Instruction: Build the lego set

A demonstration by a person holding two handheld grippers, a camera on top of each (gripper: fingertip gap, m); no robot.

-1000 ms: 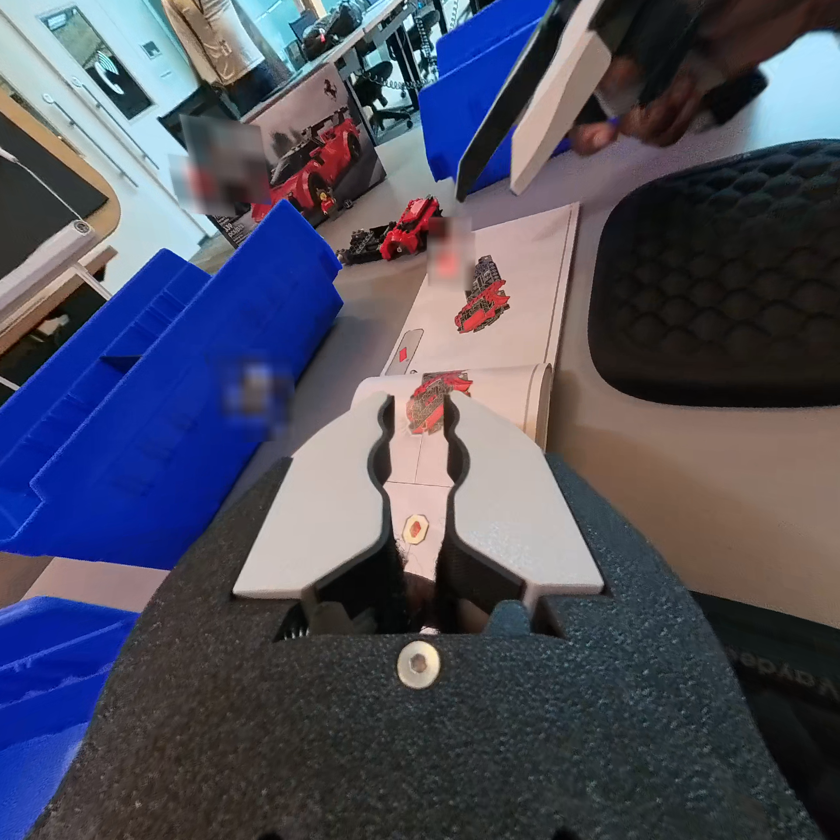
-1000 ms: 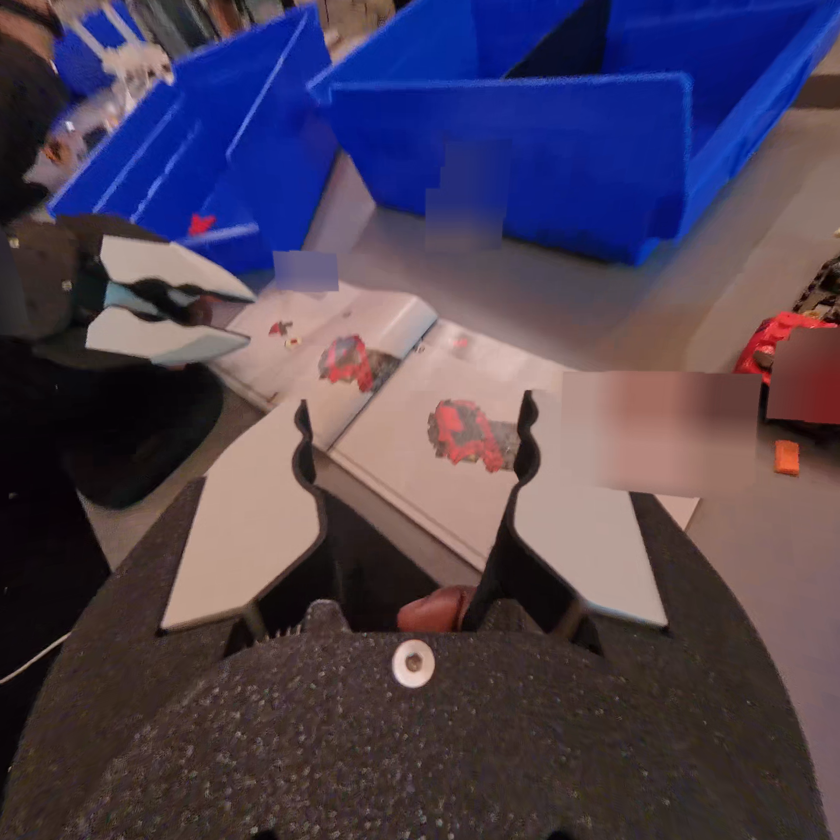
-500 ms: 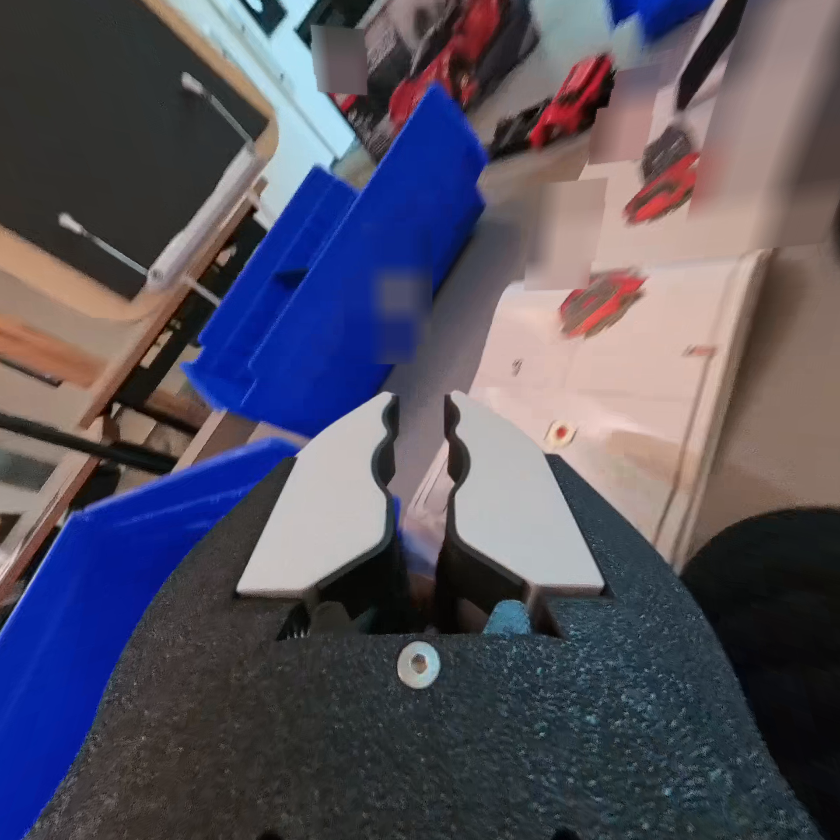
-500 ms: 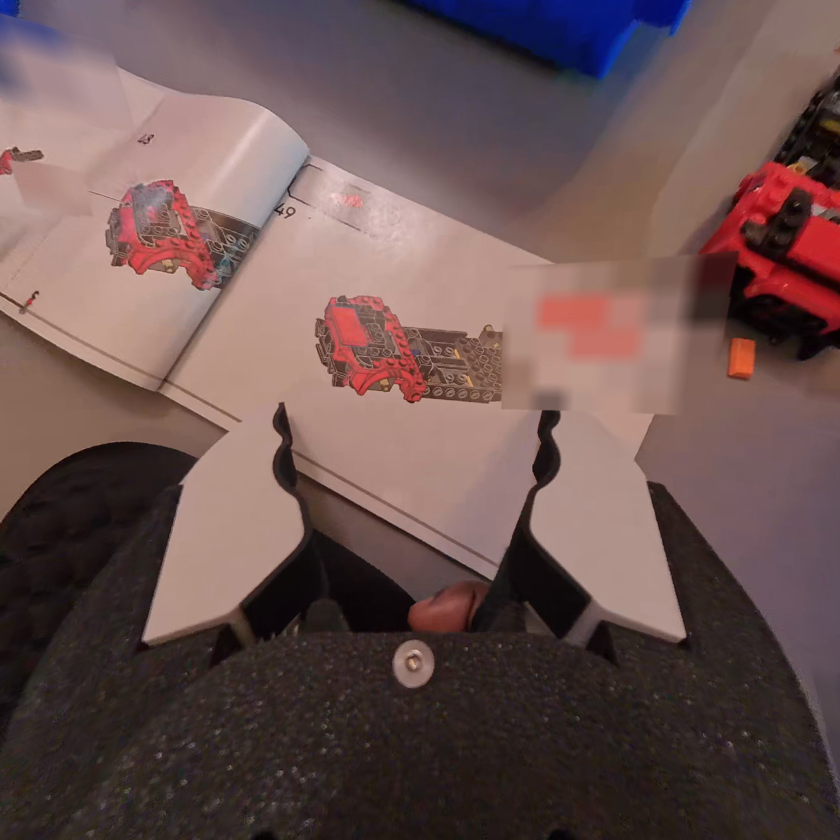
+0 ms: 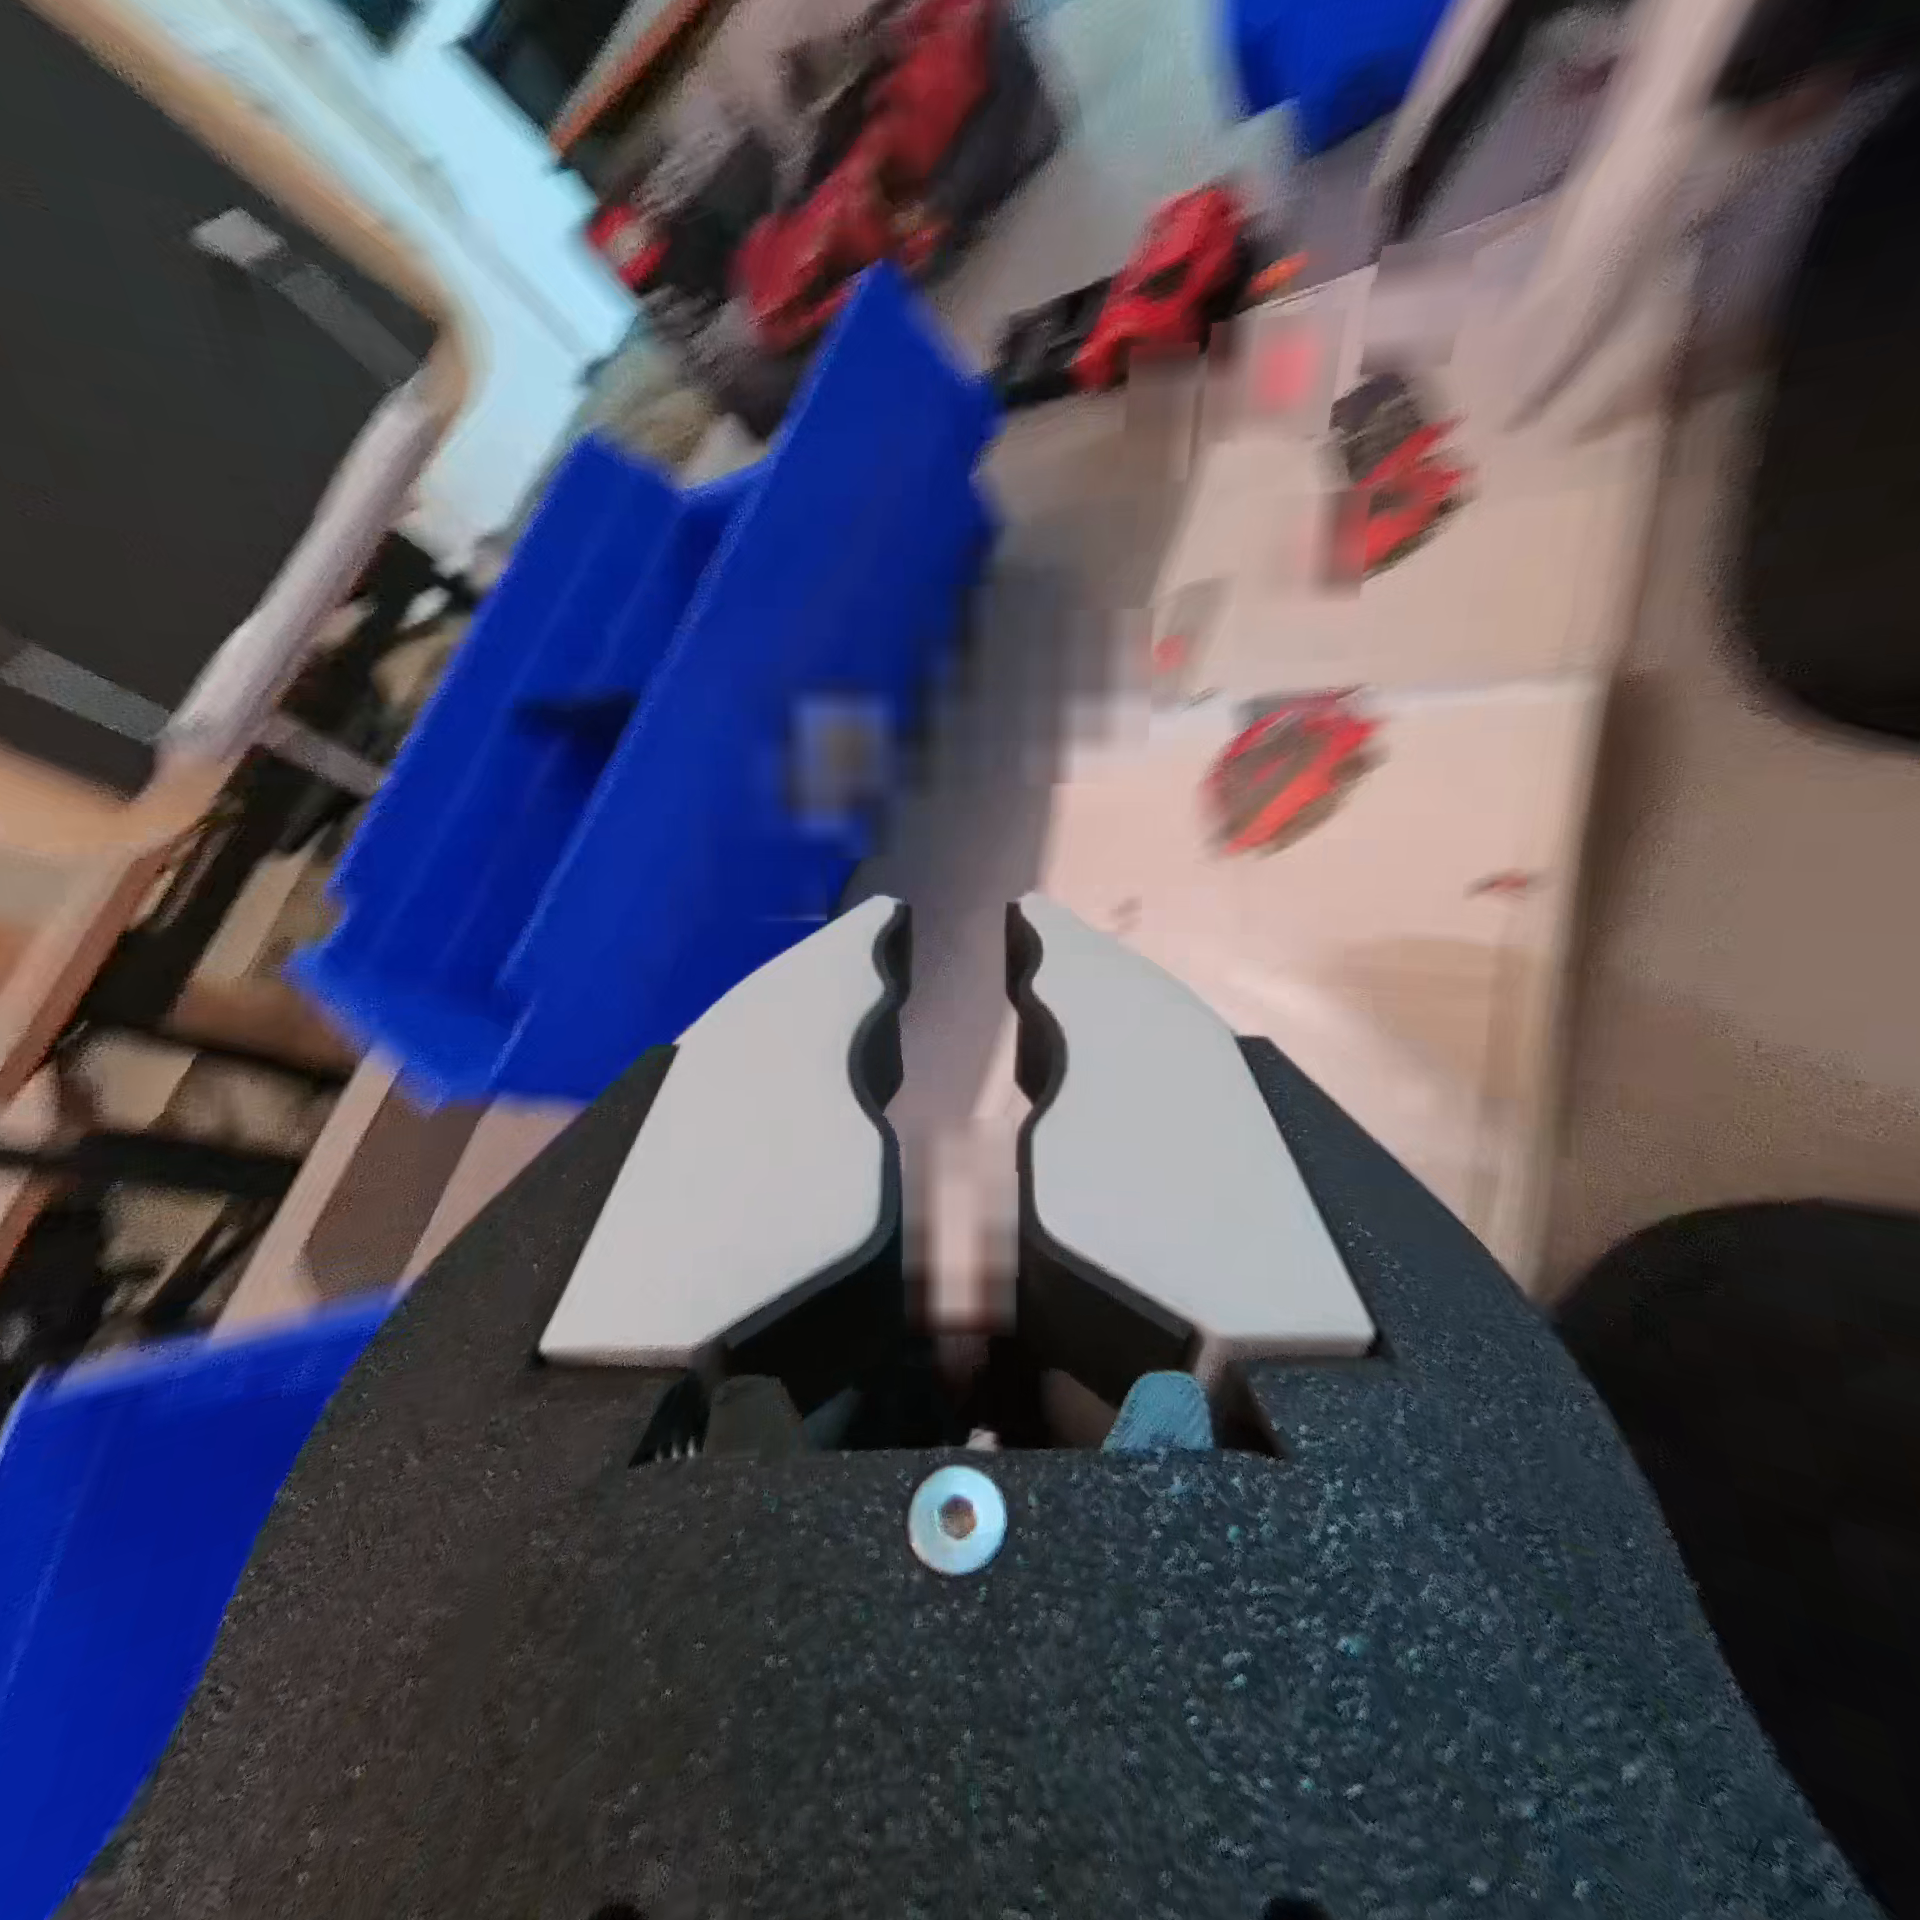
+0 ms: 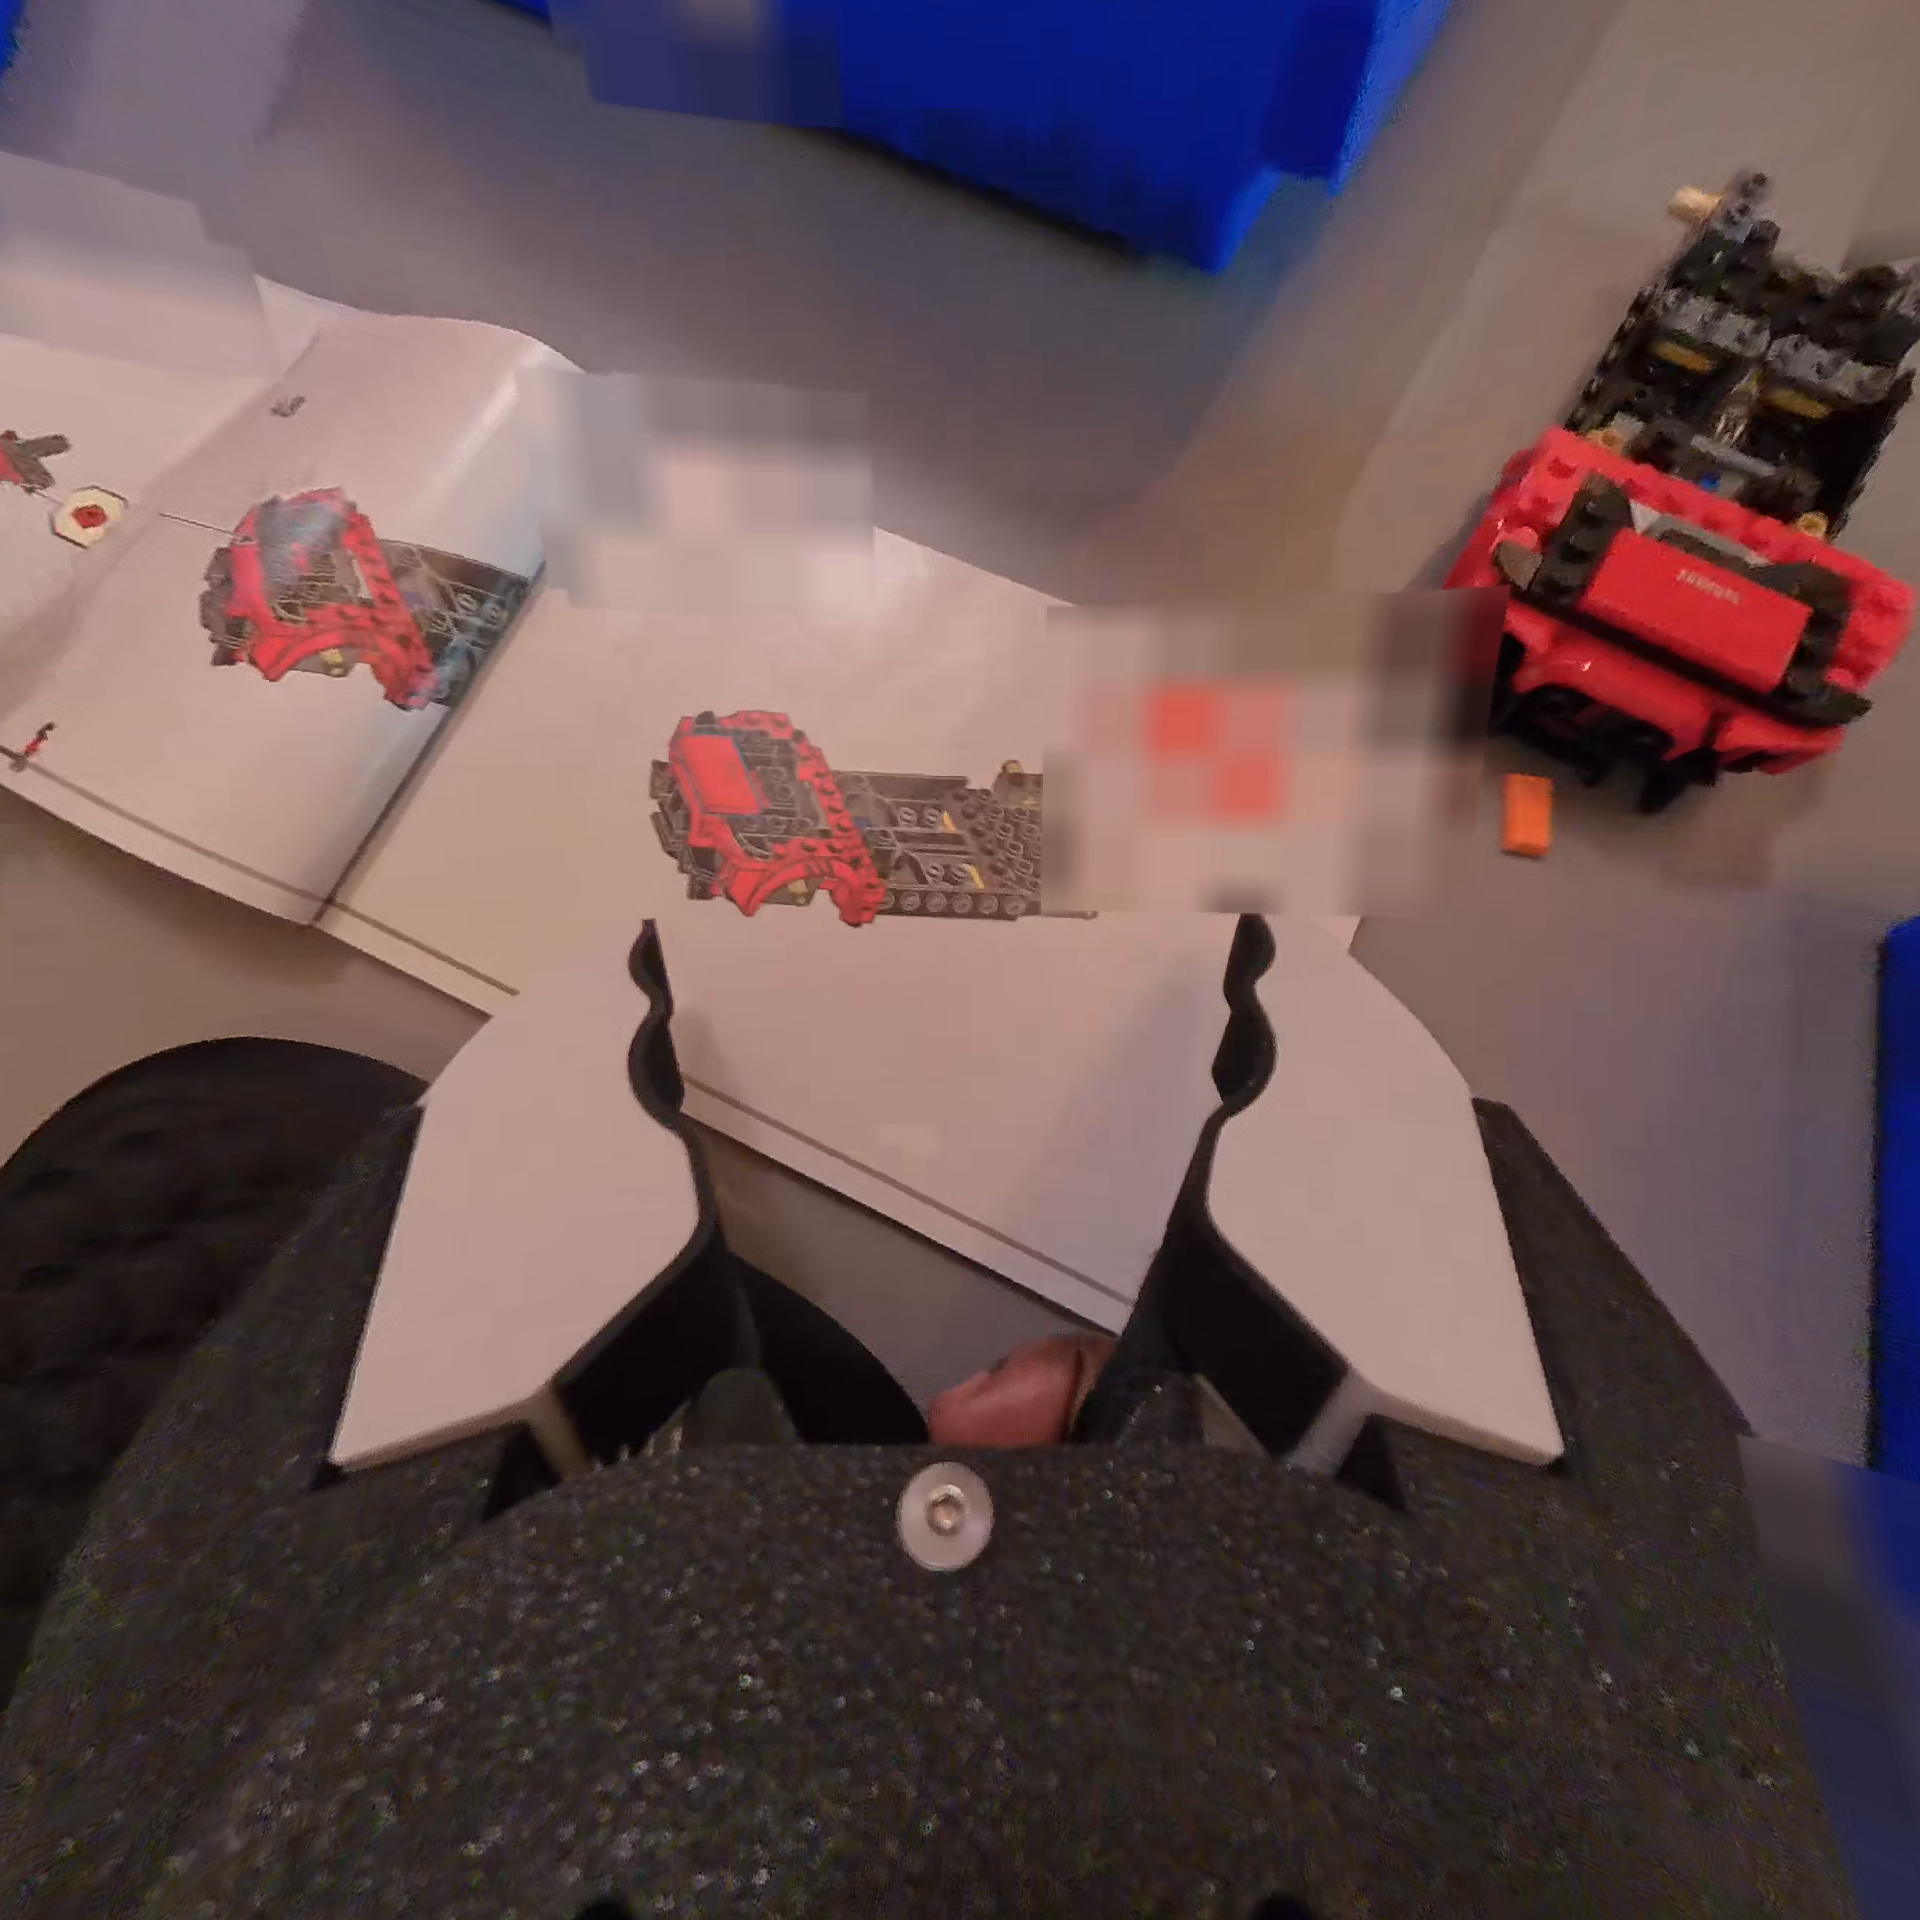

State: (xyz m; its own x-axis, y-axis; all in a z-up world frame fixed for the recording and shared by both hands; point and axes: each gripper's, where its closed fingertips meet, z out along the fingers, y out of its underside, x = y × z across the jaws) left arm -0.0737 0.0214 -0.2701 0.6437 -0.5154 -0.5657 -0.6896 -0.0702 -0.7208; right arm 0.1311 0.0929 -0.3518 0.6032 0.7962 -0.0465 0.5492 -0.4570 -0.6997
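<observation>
The partly built red and black lego car [image 6: 1683, 592] stands on the grey table at the upper right of the right wrist view, with a small orange piece [image 6: 1527, 816] lying just in front of it. The open instruction booklet [image 6: 883, 1018] lies flat below my right gripper [image 6: 951, 935], which is wide open and empty above its near page. The left wrist view is motion-blurred. My left gripper [image 5: 958, 914] is nearly closed, a narrow slit between the jaws, with nothing in it. It hangs over the booklet's [image 5: 1455, 790] left edge, and the car [image 5: 1164, 286] lies far ahead of it.
Blue bins [image 5: 727, 675] line the table's left side and another bin [image 6: 1039, 104] stands beyond the booklet. A blue edge [image 6: 1901, 1143] shows at far right. A black padded cushion [image 6: 156, 1164] lies next to the booklet. The set's box [image 5: 831, 208] stands far back. My left tips are about 30 cm from the small orange piece [image 6: 1527, 816], my right tips only 6 cm. Seen from the left wrist view [image 5: 1276, 269] as well.
The right gripper has tilted down and moved over the booklet toward the car, still wide open. The left gripper has swung left toward the blue bins, its gap unchanged.
</observation>
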